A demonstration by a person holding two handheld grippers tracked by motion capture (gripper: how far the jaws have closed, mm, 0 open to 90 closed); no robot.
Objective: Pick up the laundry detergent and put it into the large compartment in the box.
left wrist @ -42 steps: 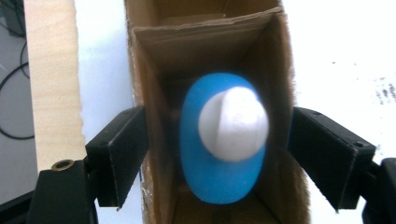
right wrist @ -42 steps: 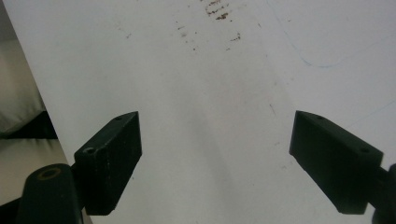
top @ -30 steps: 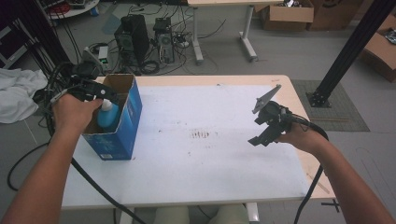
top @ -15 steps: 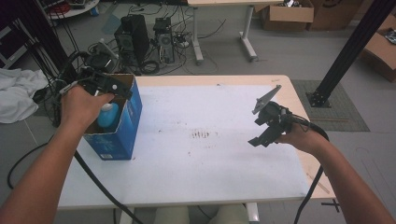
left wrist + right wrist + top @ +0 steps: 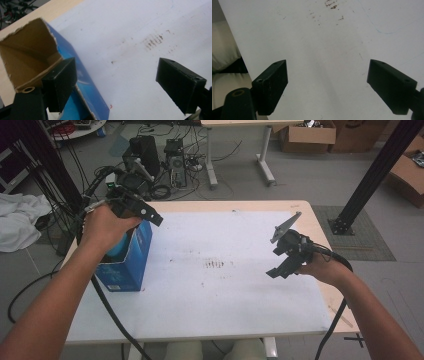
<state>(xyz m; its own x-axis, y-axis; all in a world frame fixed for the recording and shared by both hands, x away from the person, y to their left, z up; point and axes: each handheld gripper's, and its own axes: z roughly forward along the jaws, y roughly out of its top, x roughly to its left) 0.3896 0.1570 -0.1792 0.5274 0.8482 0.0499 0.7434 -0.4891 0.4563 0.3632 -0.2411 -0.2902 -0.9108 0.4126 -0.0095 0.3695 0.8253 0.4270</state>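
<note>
A blue cardboard box [image 5: 131,270] with an open top stands at the left of the white table [image 5: 225,295]. Something light blue [image 5: 116,248] shows inside it, mostly hidden by my left hand. My left gripper [image 5: 142,210] hovers over the box's far right rim, open and holding nothing. In the left gripper view the gripper [image 5: 120,83] spreads wide, its left jaw over the box's torn brown rim [image 5: 30,50]. My right gripper [image 5: 278,257] hangs open above the table's right side. The right gripper view shows it [image 5: 328,85] over bare white surface.
Brown smudges [image 5: 215,264] mark the table's middle. Behind the table, computer towers [image 5: 145,157] and cables lie on the floor. A black post [image 5: 372,175] stands at the right, cardboard boxes [image 5: 305,135] at the back, and a white cloth [image 5: 20,227] at the left.
My left gripper has lifted up out of the box and swung toward its right rim. The right gripper has stayed where it was.
</note>
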